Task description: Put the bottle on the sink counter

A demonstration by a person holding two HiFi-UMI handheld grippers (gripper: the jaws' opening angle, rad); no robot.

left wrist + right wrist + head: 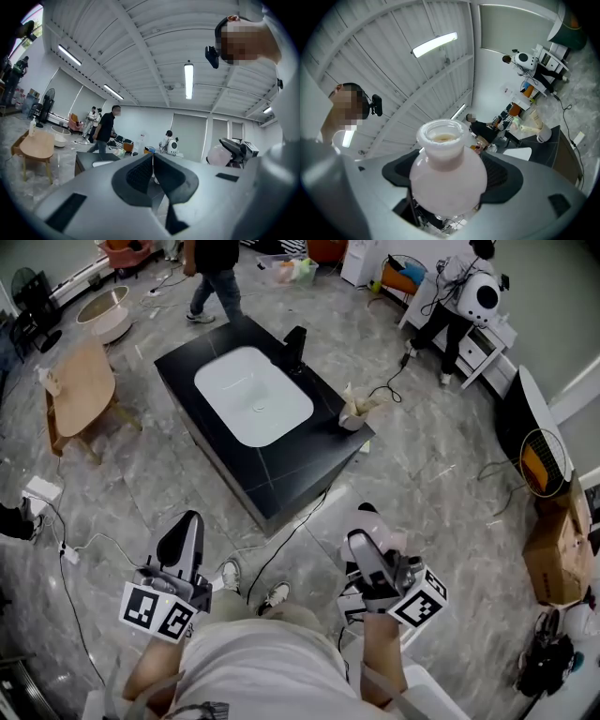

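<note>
At five o'clock, the rounded bottle (447, 173) clamped in the right gripper (362, 544) could be squeezed loose; left gripper (187, 523) closed, empty.

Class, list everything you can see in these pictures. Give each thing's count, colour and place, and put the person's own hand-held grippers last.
sink counter: one, black, middle of the floor
basin: one, white, set into the counter
faucet: one, black, at the basin's far edge
cup of tubes: one, pale, on the counter's right corner
wooden table: one, light brown, left of the counter
cardboard box: one, brown, on the floor at far right
passer-by: one, dark top, beyond the counter
bottle: one, pale pink, open neck, between the right jaws
left hand-held gripper: one, grey, jaws together, empty
right hand-held gripper: one, grey, shut on the bottle
</note>
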